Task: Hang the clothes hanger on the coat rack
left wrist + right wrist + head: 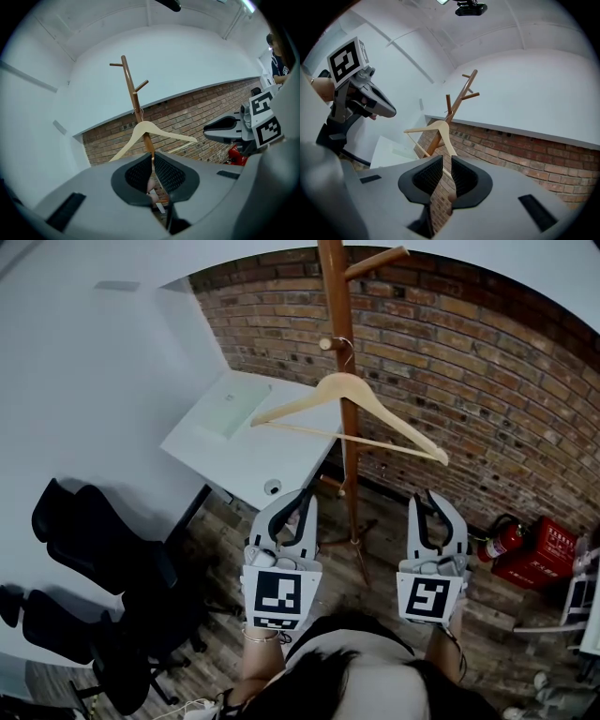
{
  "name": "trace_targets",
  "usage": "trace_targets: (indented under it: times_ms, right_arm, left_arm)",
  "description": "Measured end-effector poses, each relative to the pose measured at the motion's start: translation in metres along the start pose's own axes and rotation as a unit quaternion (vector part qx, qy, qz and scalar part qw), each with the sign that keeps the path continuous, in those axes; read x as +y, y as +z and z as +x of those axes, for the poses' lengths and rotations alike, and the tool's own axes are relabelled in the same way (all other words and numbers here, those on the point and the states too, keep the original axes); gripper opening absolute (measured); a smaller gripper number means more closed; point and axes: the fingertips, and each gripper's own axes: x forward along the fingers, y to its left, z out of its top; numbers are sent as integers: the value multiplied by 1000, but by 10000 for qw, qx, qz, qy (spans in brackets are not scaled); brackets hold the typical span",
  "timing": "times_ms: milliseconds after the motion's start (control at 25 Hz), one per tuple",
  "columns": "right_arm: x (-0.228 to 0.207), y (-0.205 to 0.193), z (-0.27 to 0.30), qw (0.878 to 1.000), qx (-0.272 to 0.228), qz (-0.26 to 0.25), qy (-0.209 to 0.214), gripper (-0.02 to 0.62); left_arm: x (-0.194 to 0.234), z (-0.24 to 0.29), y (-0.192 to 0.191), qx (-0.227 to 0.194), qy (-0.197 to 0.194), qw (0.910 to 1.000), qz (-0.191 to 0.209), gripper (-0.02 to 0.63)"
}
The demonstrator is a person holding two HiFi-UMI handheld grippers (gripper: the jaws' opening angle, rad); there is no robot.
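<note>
A pale wooden clothes hanger (349, 388) hangs by its wire hook from a peg of the brown wooden coat rack (335, 296), which stands before the brick wall. Neither gripper touches it. My left gripper (307, 495) is below and nearer than the hanger, pointing at it, its jaws together and empty. My right gripper (424, 495) sits level with it to the right, with a narrow gap between its pads and nothing in it. The left gripper view looks along its pads (140, 176) to the hanger (146, 127); the right gripper view shows the hanger (439, 126) beyond its own jaws.
A white desk (239, 442) stands left of the rack's base. Black office chairs (94, 549) are at the lower left. A red fire extinguisher (503, 540) and a red box (544, 551) sit by the wall on the right. The floor is wood planks.
</note>
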Motion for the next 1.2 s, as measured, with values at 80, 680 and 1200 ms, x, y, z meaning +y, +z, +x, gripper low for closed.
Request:
trace_targets:
  times_ms: [80,680,1200]
  right_arm:
    - [1,1,0,10000,-6,61,-12,71]
    - [31,24,-20,9983,-19,551,-163,52]
    - [54,31,-56,9928,57,1193,-109,40]
  left_arm:
    - [0,-2,1,-52,-25,10000,-40,26]
    - [11,-37,-5,-235,-306,9989,-253,14]
    - [-2,-72,-8,-334,-545,9973,-355,14]
